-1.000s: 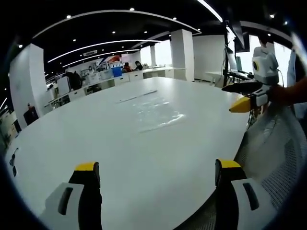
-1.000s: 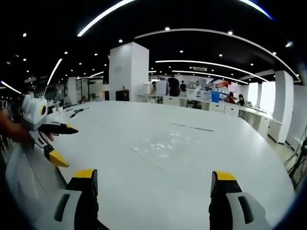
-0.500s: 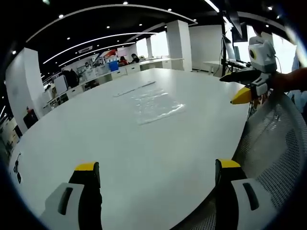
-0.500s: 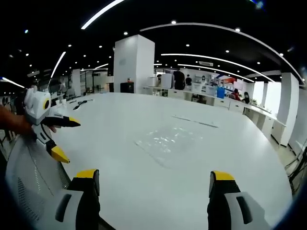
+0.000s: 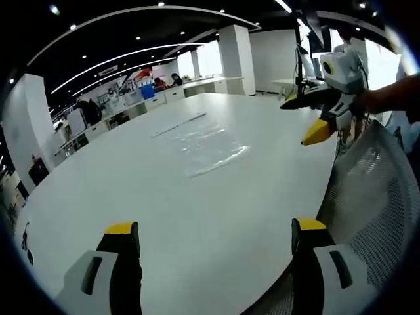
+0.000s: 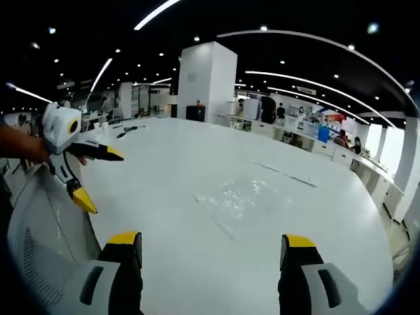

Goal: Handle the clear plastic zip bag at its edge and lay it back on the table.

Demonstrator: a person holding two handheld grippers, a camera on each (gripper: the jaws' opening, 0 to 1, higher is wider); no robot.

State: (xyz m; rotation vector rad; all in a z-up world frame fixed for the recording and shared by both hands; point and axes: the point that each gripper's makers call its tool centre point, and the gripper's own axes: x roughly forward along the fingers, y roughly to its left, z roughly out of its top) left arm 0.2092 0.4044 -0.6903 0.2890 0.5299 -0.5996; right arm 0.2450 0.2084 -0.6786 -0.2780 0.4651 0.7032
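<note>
Where the wide white bench [image 5: 131, 190] spreads ahead of both cameras, the clear plastic zip bag [image 5: 209, 149] is seen lying flat on its surface, well apart from either claw. In the left gripper view the bag is found ahead of the left claw [image 5: 213, 239] and slightly right of centre, with a thin pale strip [image 5: 178, 125] lying just beyond it. The left claw's jaws are held wide apart with nothing between them, their yellow tips raised over the near edge of the bench. In the same view the right claw [image 5: 303, 120] is seen at the upper right, above the bench edge, its jaws spread and empty, gripped by a hand [image 5: 371, 100] whose forearm enters from the right.

In the right gripper view the bag [image 6: 246, 200] is placed ahead of the right claw [image 6: 211, 252], whose jaws are likewise parted widely and hold nothing. The left claw [image 6: 98, 174] is seen at the left, open, one jaw pointed across the bench and the other angled downward, held by a hand [image 6: 20, 146]. A white mesh chair back [image 6: 46, 243] is visible below it. No legible writing can be made out.
</note>
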